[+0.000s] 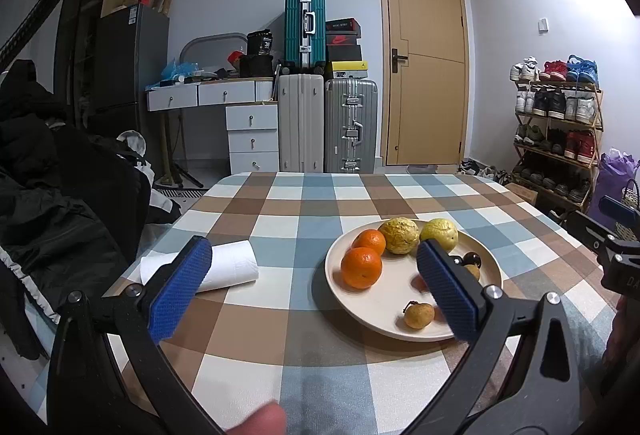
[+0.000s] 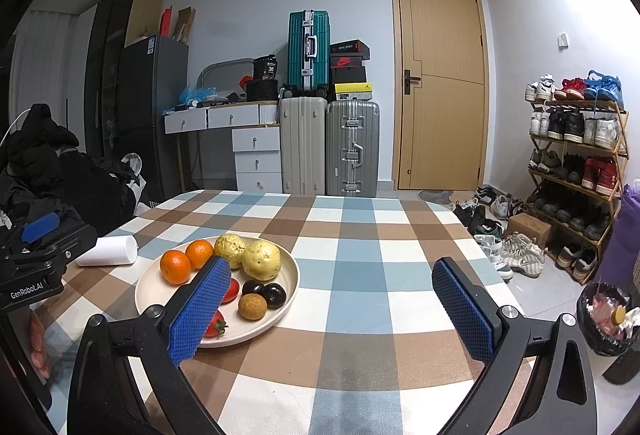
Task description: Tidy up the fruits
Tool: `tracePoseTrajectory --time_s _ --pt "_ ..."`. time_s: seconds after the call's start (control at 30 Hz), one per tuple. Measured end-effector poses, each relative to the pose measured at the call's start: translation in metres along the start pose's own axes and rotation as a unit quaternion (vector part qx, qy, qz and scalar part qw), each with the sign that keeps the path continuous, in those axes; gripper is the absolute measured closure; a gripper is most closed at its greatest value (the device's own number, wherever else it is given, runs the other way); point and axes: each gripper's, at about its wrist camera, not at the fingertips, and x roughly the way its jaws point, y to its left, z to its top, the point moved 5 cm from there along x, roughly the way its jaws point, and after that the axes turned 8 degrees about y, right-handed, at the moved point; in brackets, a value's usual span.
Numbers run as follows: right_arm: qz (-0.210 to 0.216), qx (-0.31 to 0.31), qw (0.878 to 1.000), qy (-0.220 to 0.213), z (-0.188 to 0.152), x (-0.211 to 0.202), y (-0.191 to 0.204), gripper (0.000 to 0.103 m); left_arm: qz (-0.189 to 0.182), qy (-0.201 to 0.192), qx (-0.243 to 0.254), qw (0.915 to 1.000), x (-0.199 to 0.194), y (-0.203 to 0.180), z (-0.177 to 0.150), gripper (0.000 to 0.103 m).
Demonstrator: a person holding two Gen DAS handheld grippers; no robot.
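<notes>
the left hand-held gripper point(image 1: 314, 285) hangs above the table point(image 1: 280, 203), its blue-padded jaws wide apart with nothing between them. the right hand-held gripper point(image 2: 332, 309) is likewise spread wide and empty, over the checked tablecloth to the right of the plate point(image 2: 156, 299).

all the fruit sits on that round cream plate, which rests on the table. at its far side are two oranges point(image 2: 175, 266) touching each other, and beside them two yellow-green, rough-skinned fruits point(image 2: 262, 259) side by side. nearer the front lie two dark plums point(image 2: 274, 295), close together, a small brown longan point(image 2: 252, 307) just in front of them, and red cherry tomatoes point(image 2: 216, 327) partly hidden behind the right gripper's left finger. in the left wrist view, the left gripper's right finger covers part of the plate, and a longan point(image 1: 419, 315) lies near the plate's front rim.

a roll of white paper point(image 2: 109, 251) lies on its side on the table, left of the plate and apart from it. a bin with a black liner point(image 2: 608, 319) stands on the floor to the right of the table.
</notes>
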Motion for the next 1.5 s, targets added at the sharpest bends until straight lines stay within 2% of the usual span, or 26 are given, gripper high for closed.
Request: tracePoseTrajectory --time_s 1.5 --pt "0.0 0.0 1.0 0.0 -0.0002 0.0002 -0.0003 0.0 -0.003 0.0 0.003 1.0 -0.002 -0.0027 0.0001 0.0"
